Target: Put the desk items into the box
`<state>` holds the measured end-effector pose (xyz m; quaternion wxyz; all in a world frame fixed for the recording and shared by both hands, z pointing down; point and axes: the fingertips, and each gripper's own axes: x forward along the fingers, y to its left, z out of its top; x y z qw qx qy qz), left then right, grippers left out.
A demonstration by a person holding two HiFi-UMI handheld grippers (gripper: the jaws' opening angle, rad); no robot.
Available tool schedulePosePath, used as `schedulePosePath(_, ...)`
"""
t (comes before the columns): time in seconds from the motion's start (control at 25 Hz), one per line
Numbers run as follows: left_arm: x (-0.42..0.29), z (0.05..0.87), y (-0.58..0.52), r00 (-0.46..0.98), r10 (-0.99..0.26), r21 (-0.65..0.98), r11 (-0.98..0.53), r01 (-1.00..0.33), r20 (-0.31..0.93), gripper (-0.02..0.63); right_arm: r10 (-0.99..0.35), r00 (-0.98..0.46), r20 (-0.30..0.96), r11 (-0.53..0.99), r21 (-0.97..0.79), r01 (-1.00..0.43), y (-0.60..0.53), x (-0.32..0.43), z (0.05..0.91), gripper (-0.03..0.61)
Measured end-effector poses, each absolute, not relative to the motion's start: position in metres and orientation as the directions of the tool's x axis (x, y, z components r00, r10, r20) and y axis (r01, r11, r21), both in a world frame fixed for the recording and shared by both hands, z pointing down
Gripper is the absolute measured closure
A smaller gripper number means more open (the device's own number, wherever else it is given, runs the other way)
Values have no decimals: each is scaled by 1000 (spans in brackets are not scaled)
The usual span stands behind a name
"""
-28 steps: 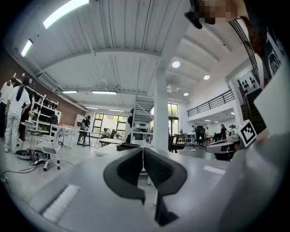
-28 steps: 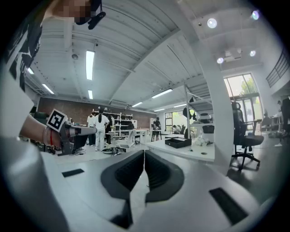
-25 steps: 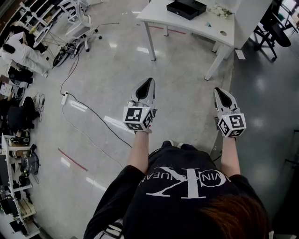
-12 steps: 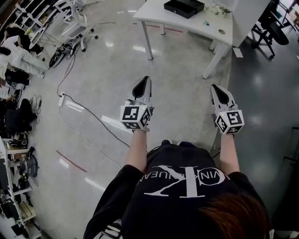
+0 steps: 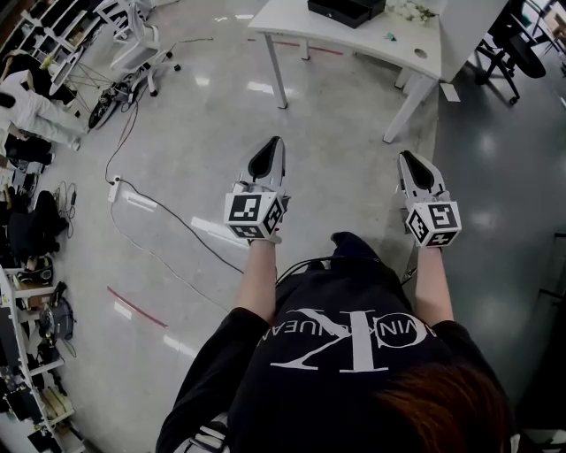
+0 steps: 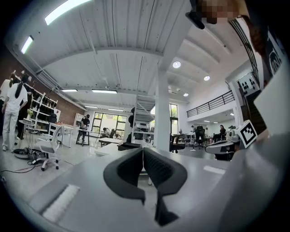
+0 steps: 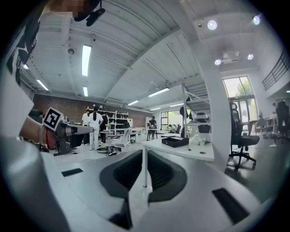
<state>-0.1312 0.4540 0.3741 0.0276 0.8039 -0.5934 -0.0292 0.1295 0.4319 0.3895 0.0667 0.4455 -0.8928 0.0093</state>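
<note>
A white desk [image 5: 354, 40] stands far ahead at the top of the head view. On it sit a black box [image 5: 345, 9], a pile of small white items [image 5: 412, 12] and a small teal item [image 5: 389, 37]. The right gripper view shows the box [image 7: 175, 141] and the white items [image 7: 198, 139] on the desk [image 7: 190, 153]. My left gripper [image 5: 272, 143] and right gripper [image 5: 409, 159] are held side by side over the floor, well short of the desk. Both are shut with nothing between the jaws. The left gripper [image 6: 143, 154] and right gripper [image 7: 144, 168] point toward the desk.
A cable [image 5: 168, 217] and power strip [image 5: 114, 188] lie on the glossy floor to the left. A white office chair [image 5: 141, 44] stands at top left, a black chair [image 5: 522, 49] at top right. Shelves [image 5: 26, 265] and a person in white [image 5: 31, 106] are at the left.
The person has stepped forward: the desk has slid up toward the top edge of the head view. Both grippers keep the same pose, shut.
</note>
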Motion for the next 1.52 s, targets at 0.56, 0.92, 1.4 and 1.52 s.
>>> schedulePosePath(0.56,-115,388,354,295,-955,84,-292,-953,28,600,-766,-625,151,630,-19,-776,322,137,409,521)
schedulePosePath(0.92,-94,401,274,282,-958,101,-275,-956,58,600,-731,-656,187,663,-33,-748,239,147,423,517)
schedulePosePath(1.4,-81,406,202,241,-968,105,-233,-967,69,600,-702,-685,194,692,-38,-720,161,160,427,517)
schedulePosePath(1.52,-79,406,186,228,-971,104,-221,-970,66,600,-695,-692,194,701,-33,-713,142,163,428,517)
